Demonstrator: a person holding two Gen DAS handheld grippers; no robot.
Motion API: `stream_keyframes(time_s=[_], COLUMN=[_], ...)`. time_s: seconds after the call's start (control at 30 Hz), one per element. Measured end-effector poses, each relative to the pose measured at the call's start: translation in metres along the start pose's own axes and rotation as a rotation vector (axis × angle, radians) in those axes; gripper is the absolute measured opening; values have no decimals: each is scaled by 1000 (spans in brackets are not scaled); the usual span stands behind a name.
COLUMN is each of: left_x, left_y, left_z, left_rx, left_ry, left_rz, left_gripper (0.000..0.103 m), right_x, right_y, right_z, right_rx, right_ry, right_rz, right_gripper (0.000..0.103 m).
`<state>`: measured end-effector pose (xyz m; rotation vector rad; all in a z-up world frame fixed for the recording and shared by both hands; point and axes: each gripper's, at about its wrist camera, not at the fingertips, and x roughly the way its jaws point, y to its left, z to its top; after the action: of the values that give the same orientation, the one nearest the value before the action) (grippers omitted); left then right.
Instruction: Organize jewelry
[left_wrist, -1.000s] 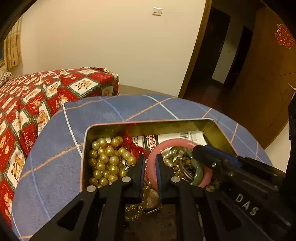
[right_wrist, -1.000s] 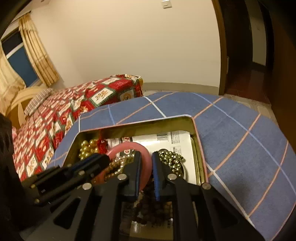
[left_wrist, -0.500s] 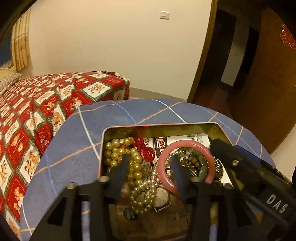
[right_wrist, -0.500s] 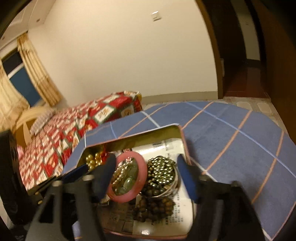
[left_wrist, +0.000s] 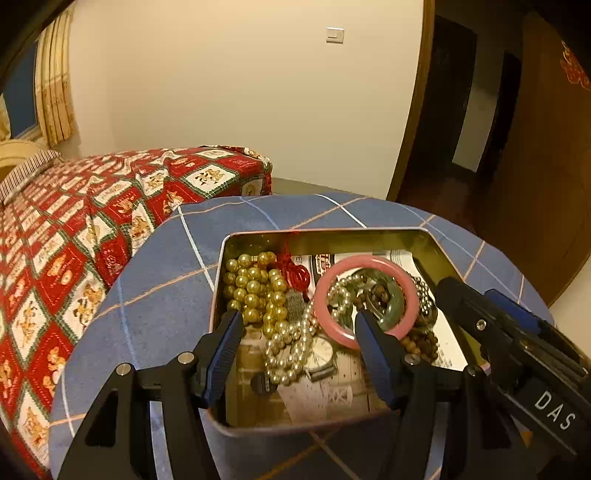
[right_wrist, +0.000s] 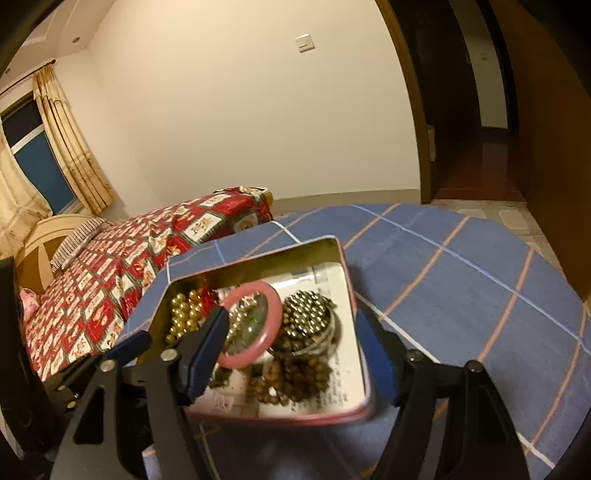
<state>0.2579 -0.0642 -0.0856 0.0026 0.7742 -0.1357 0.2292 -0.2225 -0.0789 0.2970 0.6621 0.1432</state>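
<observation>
Jewelry is all piled in one open metal tin (left_wrist: 258, 238), which is sat on a round table covered by a blue checked cloth (left_wrist: 159, 295). Nothing is being gripped right now: the left gripper (left_wrist: 297, 326) is held over the near half of the tin with its jaws spread wide, and the right gripper (right_wrist: 290, 334) is held the same way, jaws spread and empty, over the tin's near right side.

Inside, a bunch of gold beads (left_wrist: 253, 286) is heaped in the far left corner next to a red knot tassel (left_wrist: 291, 267). A pink bangle (left_wrist: 365, 299) is laid on top of the pile, with a green ring (left_wrist: 391, 302) inside it. A pearl strand (left_wrist: 288, 347) is draped over a wristwatch (left_wrist: 323, 354), dark metallic beads (right_wrist: 306, 314) are bunched on the right, and brown wooden beads (right_wrist: 291, 376) are nearer the front. Printed paper (right_wrist: 341, 373) lines the bottom.

Probably the wide spread is kept so either gripper can be dropped around a piece, likely the bangle since it's on top and easy to reach.

Room-wise: the tin walls are low but they box in any sideways approach, so things are best lifted straight up. The strands look tangled, so neighbours could get dragged along. Plenty of bare cloth is left to the right of the tin for laying stuff out. A bed with a red patterned quilt (left_wrist: 74, 236) is just beside the table on the left.
</observation>
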Motion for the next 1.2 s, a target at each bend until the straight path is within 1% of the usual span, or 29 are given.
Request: stream_keyframes(time_s=[0.03,0.13,0.2,0.27,0.37,0.53,0.7,0.83,0.93,1.03,1.1,1.2], left_x=[-4,-15,-23,-30,-39,-55,-75,-97,-117,-135,-144,-161], left_y=[-2,-6,-8,-9,-11,-15,-14,-13,-12,-12,-11,-11], left_z=[-2,-7,-11,-16,-23,-39,-55,-66,-72,-78,-80,-83], left_rx=[10,27,31,26,20,33,26,16,12,5,1,2], left_ry=[-5,-22,-28,-34,-37,-39,-47,-78,-110,-135,-150,-183], left_rz=[18,41,51,63,71,98,99,111,124,133,146,155], left_gripper=[63,63,64,64,64,65,65,65,65,65,66,70], right_x=[-3,-14,-24,-33,-46,-64,-81,-98,-115,-135,-148,-167], right_y=[0,0,1,1,2,3,2,5,10,15,19,27], right_z=[-2,-7,-11,-16,-22,-31,-41,-50,-55,-59,-60,-62], right_rx=[-3,-10,-13,-12,-12,-14,1,-11,-24,-42,-57,-82], right_ry=[-2,-19,-27,-40,-46,-57,-56,-71,-93,-134,-162,-218], right_rz=[-5,-25,-30,-39,-48,-69,-70,-79,-88,-95,-104,-117], right_gripper=[76,77,84,85,86,90,92,92,92,93,95,97])
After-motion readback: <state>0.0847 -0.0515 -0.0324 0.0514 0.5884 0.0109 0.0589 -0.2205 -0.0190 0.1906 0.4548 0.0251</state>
